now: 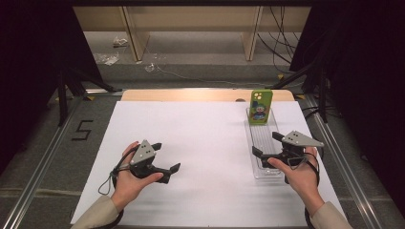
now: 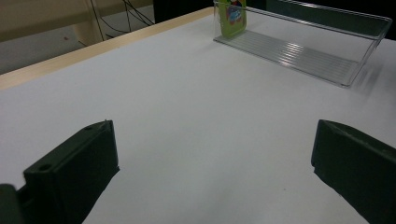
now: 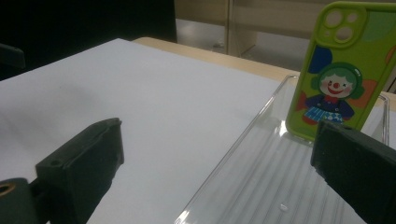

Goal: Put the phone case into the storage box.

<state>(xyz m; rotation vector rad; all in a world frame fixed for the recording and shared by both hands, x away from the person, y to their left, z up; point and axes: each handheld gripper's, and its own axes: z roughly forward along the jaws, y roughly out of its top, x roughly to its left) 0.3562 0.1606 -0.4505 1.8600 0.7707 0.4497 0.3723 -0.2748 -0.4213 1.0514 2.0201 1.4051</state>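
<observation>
Nothing is held yet. The right gripper [image 1: 266, 144] is opened wide over the clear tray [image 1: 253, 143]; the phone case [image 1: 261, 107] at 12 o'clock waits untouched. The left gripper [image 1: 166, 156] is opened wide, resting.

Surroundings: table, floor, frame, debris

White sheet [image 1: 200, 143] over the table [image 1: 143, 95], whose wooden far edge shows beyond the sheet. Grey floor [image 1: 33, 157] on both sides, with metal rails [image 1: 43, 152] running along it and a black mark "5" [image 1: 82, 130] painted left of the table. Black stand legs [image 1: 67, 86] at the left and right far corners. Beyond the table: wooden frame posts [image 1: 136, 33], black cables [image 1: 282, 43] hanging at the right, a white cable [image 1: 191, 76] on the floor, and scraps of clear plastic [image 1: 107, 58] lying at the left.
</observation>
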